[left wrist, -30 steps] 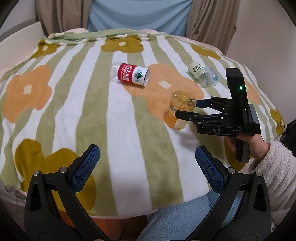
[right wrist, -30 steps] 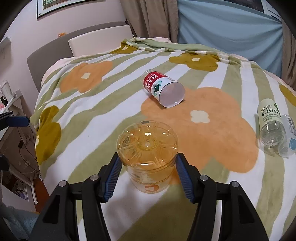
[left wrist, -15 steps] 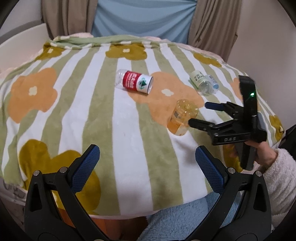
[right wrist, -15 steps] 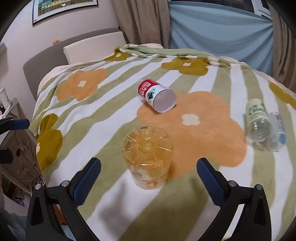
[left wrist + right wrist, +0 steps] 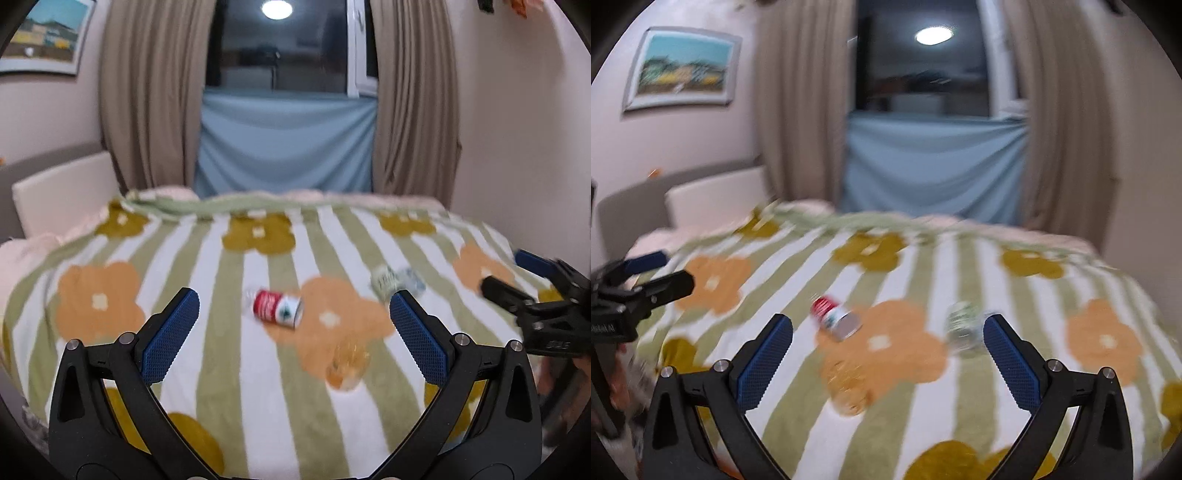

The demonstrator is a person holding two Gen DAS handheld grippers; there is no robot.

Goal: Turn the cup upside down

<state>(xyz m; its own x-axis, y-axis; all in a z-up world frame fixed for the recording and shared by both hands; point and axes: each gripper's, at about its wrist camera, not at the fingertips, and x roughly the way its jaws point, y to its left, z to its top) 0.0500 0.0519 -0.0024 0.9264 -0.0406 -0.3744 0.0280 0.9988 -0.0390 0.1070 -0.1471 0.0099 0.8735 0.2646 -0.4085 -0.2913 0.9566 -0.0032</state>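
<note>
Two sets of tongs show in the left wrist view. The left tongs [image 5: 295, 332] are spread wide with nothing between their blue pads. The right tongs [image 5: 506, 273] reach in from the right edge, also parted and empty, well apart from the cup. The orange cup [image 5: 347, 367] stands on the striped flower blanket [image 5: 221, 332], on the near edge of an orange flower; motion blur hides which end is up. A red-labelled bottle [image 5: 277, 308] lies on its side beyond it to the left, and clear bottles [image 5: 397, 282] lie farther back to the right. Curtains [image 5: 147, 96] frame a dark window [image 5: 284, 40].

In the right wrist view the right tongs [image 5: 888, 350] are released, pads far apart, holding nothing. The cup [image 5: 849, 387] sits blurred on the blanket [image 5: 997, 295] between and beyond the pads, left of middle. The red-labelled bottle [image 5: 834, 319] lies behind it, the clear bottles [image 5: 962, 328] to the right. The left tongs [image 5: 661, 271] enter at the left edge, parted. A framed picture [image 5: 681, 68] hangs on the wall.
</note>
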